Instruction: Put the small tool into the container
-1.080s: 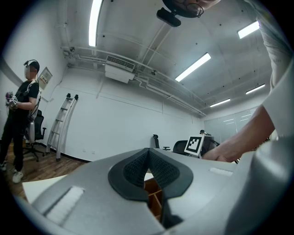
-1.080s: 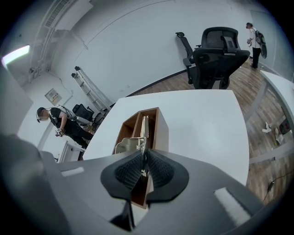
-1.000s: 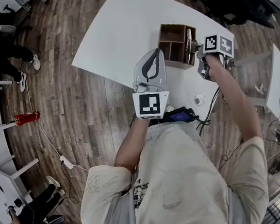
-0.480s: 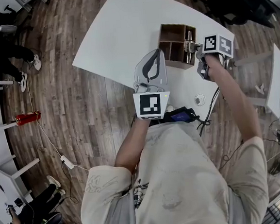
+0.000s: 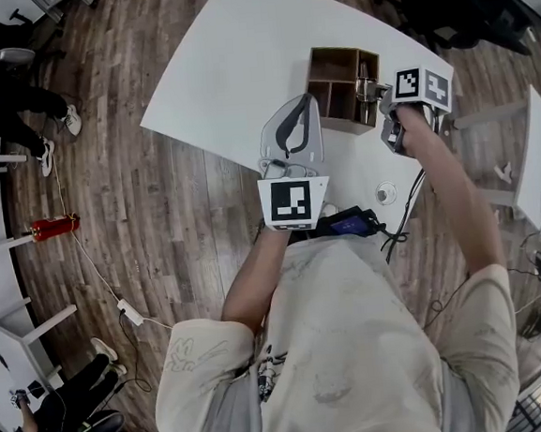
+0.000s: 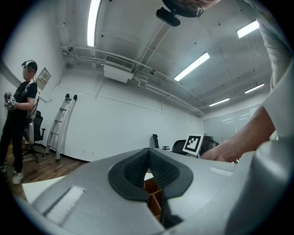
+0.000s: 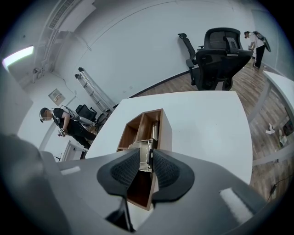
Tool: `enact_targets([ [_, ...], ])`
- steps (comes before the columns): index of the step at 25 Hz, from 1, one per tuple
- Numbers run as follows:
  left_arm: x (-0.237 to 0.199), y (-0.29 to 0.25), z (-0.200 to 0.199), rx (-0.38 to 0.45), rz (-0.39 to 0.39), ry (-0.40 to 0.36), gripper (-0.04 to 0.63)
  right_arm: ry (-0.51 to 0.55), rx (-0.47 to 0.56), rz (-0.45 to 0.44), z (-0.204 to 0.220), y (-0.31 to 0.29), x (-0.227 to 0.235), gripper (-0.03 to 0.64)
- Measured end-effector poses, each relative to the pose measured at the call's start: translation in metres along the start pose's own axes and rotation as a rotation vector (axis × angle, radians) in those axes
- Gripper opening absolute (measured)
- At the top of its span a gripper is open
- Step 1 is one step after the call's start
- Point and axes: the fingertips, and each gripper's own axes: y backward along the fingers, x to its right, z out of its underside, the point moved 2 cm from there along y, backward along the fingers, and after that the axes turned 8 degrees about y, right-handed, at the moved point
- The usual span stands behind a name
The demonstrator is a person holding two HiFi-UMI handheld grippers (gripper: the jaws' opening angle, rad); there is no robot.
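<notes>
The right tongs [image 7: 146,155] are held parted over the container [image 7: 166,131] on the bench [image 7: 206,119]. The tool [image 7: 143,161] (a pale metal piece) is seen between the pads, standing in the long side compartment just below them. The left tongs [image 6: 149,155] are closed on nothing, held near the container and apart from the tool.
</notes>
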Motion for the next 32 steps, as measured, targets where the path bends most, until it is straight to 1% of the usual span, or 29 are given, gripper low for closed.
enact_targets([
  [10,0.0,0.001,0.001,-0.002,-0.006,0.007,0.014,0.0,0.012,0.001,-0.002,0.003,-0.001,0.133],
  [14,0.0,0.001,-0.001,0.0,-0.004,0.009,0.014,0.012,0.035,0.014,-0.009,0.008,0.002,0.133],
  [25,-0.001,0.001,0.001,0.001,-0.002,0.008,0.014,0.01,0.031,0.02,-0.008,0.006,0.005,0.133],
  [32,-0.001,0.001,0.001,-0.002,0.0,0.004,0.014,0.041,0.041,0.038,-0.008,0.007,0.004,0.133],
])
